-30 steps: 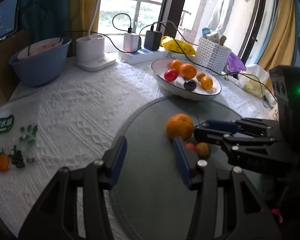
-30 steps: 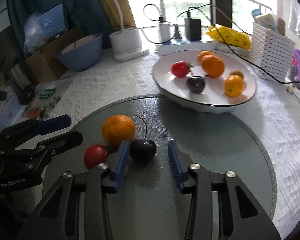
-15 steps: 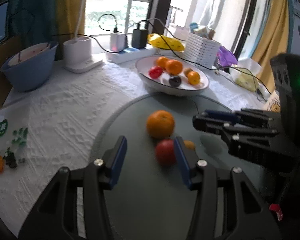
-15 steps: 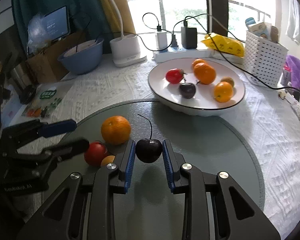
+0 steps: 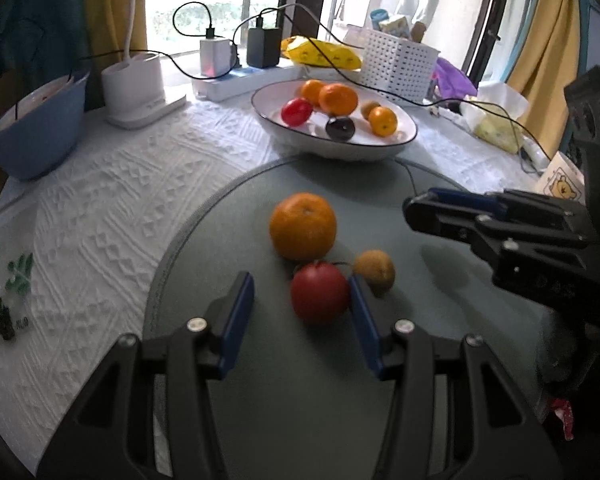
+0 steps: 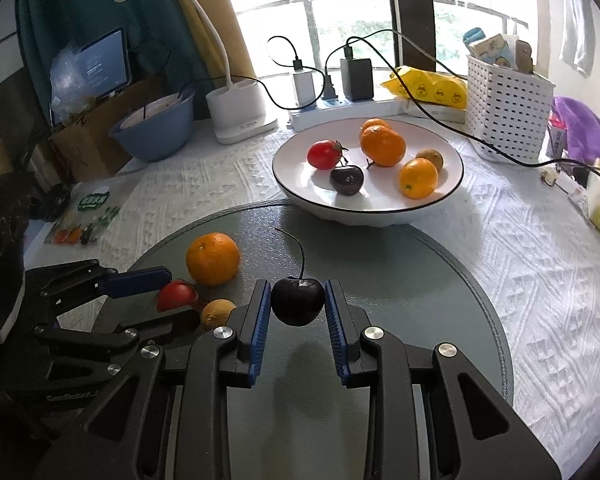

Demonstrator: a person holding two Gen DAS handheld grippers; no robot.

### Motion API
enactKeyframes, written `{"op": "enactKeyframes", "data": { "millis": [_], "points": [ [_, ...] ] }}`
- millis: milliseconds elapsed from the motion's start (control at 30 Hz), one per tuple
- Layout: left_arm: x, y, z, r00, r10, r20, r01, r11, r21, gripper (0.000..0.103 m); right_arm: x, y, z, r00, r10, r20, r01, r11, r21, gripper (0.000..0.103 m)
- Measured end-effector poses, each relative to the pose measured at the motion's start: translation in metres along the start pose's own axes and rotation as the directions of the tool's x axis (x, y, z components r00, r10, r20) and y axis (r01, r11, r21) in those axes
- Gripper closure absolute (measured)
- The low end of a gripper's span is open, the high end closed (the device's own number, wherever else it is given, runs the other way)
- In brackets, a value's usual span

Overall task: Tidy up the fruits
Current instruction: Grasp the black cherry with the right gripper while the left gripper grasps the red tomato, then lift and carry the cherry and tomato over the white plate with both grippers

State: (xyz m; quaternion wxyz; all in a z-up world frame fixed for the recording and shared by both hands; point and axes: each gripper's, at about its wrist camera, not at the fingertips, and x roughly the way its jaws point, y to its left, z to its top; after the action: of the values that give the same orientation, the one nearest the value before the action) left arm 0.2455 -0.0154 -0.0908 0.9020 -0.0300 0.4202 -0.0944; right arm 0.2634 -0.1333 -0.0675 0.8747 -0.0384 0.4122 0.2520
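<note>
My right gripper (image 6: 296,306) is shut on a dark cherry (image 6: 297,300) with a long stem and holds it above the grey round mat (image 6: 420,280). My left gripper (image 5: 300,304) is open around a red tomato (image 5: 320,296) on the mat (image 5: 228,240). Next to the tomato lie an orange (image 5: 303,226) and a small brownish fruit (image 5: 375,272). A white bowl (image 6: 440,200) behind the mat holds a tomato, a dark cherry, oranges and a small brown fruit. The bowl also shows in the left wrist view (image 5: 340,148).
A blue bowl (image 6: 156,128), a white lamp base (image 6: 240,114), a power strip with chargers (image 6: 340,104), a yellow packet (image 6: 428,88) and a white basket (image 6: 508,112) line the back. Cables (image 6: 440,120) cross beside the bowl's rim. A sticker sheet (image 5: 4,292) lies at left.
My right gripper closed on the cherry and lifted it off the mat. My left gripper moved forward so its open fingers now flank the red tomato.
</note>
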Motion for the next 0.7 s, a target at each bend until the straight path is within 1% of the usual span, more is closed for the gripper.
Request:
{"op": "enactKeyframes", "data": {
  "millis": [200, 267, 367, 400, 700],
  "points": [
    [0.004, -0.003, 0.003, 1.000, 0.015, 0.001, -0.015, 1.000, 0.004, 0.054, -0.001, -0.005, -0.001, 1.000, 0.006, 0.005, -0.006, 1.000, 0.008, 0.073],
    [0.005, -0.005, 0.004, 1.000, 0.013, -0.001, -0.013, 1.000, 0.017, 0.064, -0.002, -0.006, -0.001, 1.000, 0.006, 0.005, -0.006, 1.000, 0.012, 0.073],
    [0.005, -0.009, 0.003, 1.000, 0.016, -0.002, -0.016, 0.999, 0.034, 0.072, -0.002, -0.009, -0.001, 1.000, 0.003, 0.006, -0.004, 1.000, 0.019, 0.073],
    [0.005, -0.009, 0.003, 1.000, 0.013, -0.002, -0.013, 0.999, 0.035, 0.073, -0.002, -0.010, -0.001, 1.000, 0.003, 0.007, -0.003, 1.000, 0.020, 0.073],
    [-0.005, -0.016, 0.001, 1.000, 0.010, 0.019, -0.010, 0.999, 0.048, 0.073, -0.008, -0.012, -0.001, 1.000, 0.001, 0.019, -0.001, 1.000, 0.020, 0.073]
  ]
}}
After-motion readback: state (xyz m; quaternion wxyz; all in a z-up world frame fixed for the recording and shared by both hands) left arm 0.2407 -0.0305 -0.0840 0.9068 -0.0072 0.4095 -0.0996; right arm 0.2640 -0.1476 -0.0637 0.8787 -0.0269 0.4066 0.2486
